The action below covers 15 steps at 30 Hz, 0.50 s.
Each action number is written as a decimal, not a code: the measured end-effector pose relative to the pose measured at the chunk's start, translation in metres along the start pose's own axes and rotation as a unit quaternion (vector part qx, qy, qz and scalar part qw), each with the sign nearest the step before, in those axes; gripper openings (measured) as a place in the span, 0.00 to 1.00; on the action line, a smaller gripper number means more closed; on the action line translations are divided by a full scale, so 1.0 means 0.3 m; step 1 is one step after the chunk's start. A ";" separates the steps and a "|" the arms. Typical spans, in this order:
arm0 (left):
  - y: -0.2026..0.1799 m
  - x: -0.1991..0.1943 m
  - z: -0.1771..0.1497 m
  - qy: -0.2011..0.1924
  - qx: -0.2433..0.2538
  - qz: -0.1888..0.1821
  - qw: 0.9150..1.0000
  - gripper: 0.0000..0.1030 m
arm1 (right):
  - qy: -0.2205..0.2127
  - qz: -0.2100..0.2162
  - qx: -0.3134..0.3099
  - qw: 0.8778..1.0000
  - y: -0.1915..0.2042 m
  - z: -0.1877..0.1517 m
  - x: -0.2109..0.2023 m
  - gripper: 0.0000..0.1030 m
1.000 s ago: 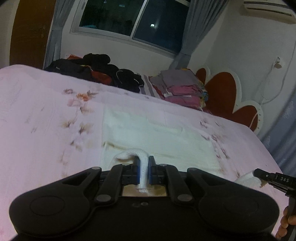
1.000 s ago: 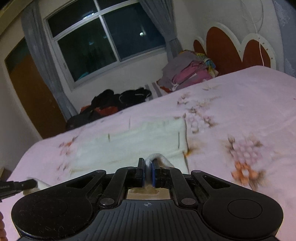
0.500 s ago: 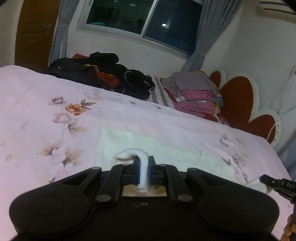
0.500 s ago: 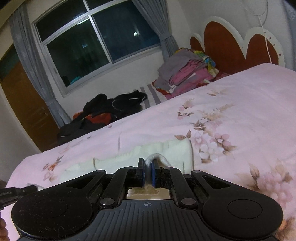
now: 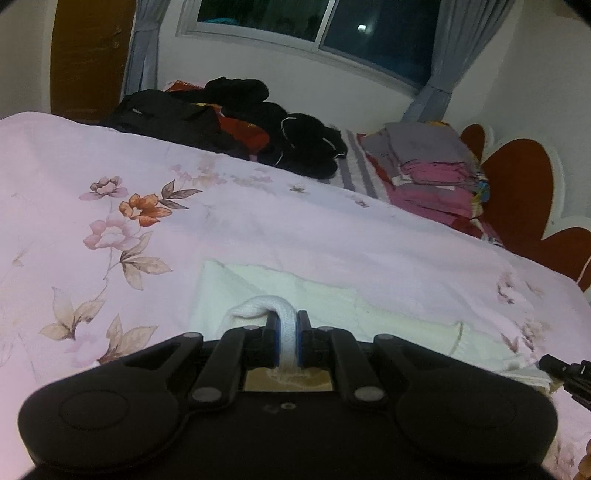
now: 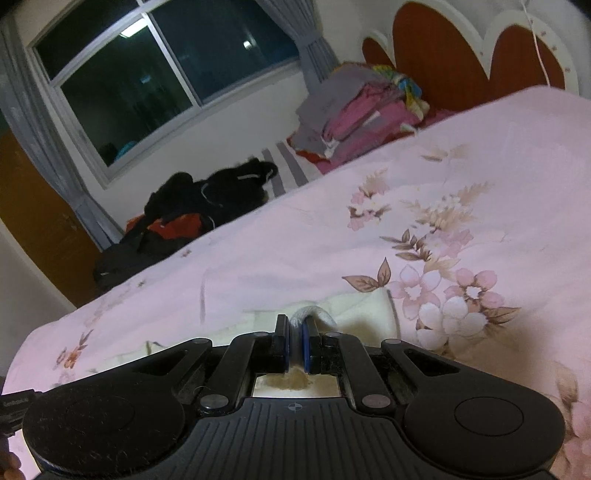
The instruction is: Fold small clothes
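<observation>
A cream knitted garment (image 5: 332, 306) lies flat on the pink flowered bedspread (image 5: 258, 229), low in both views. My left gripper (image 5: 288, 341) is shut on a white ribbed edge of it, which loops up between the blue pads. My right gripper (image 6: 295, 345) is shut on another ribbed edge of the cream garment (image 6: 362, 310), just above the bedspread (image 6: 461, 177). The tip of the right gripper (image 5: 565, 373) shows at the right edge of the left wrist view. Most of the garment is hidden behind the gripper bodies.
A heap of dark clothes (image 5: 236, 122) lies at the far side of the bed under the window (image 5: 317, 22). A stack of folded pink and grey clothes (image 5: 432, 173) sits by the red headboard (image 5: 524, 199). A wooden door (image 5: 88, 55) stands at far left.
Both grippers have carried their edges forward and lower over the garment, so less cream cloth shows ahead of them. The far clothes and headboard look closer. Both grips held.
</observation>
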<state>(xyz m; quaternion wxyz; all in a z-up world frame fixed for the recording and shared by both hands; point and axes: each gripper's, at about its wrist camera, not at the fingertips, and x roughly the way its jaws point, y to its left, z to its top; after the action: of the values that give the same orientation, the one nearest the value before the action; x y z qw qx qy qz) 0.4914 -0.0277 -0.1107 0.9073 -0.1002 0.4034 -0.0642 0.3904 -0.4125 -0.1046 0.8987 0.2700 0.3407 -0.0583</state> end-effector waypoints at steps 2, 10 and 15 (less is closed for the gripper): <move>-0.007 0.026 0.003 0.002 0.004 0.006 1.000 0.08 | 0.006 -0.003 0.003 1.000 -0.010 0.004 0.027 0.06; -0.014 0.114 0.022 0.016 0.011 0.029 0.999 0.13 | 0.022 -0.008 0.017 1.000 -0.034 0.027 0.102 0.07; -0.019 0.108 0.038 0.012 0.015 0.023 1.000 0.16 | 0.025 -0.011 0.012 1.000 -0.026 0.039 0.116 0.07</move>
<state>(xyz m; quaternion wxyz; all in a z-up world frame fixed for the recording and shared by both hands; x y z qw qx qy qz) 0.5214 -0.0383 -0.1251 0.9050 -0.0766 0.4154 -0.0501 0.4214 -0.4224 -0.1231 0.8861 0.2778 0.3650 -0.0657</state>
